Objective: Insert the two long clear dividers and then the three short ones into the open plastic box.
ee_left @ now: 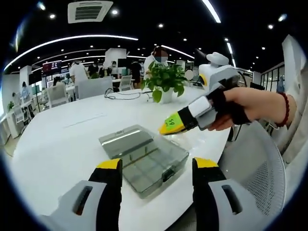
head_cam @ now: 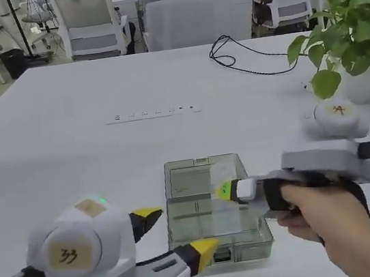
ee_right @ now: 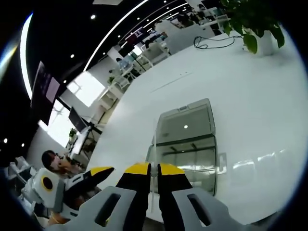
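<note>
We see bright, even light from ceiling strips (ee_left: 72,37) and spots (ee_left: 114,12) overhead, so the white surface (head_cam: 66,127) carries only faint shadows. A glint sits on the clear box lid (ee_right: 185,120). Both gripper views bend hard toward their edges; the head view looks slightly soft.

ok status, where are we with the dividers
Left tongs open, low in front of the box. Right tongs shut on a clear divider, held above the box. Nothing between divider and box.

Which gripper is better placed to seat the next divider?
The right gripper, jaws shut on a clear divider, is poised over the open plastic box. The left gripper is open and empty at the box's near edge.
</note>
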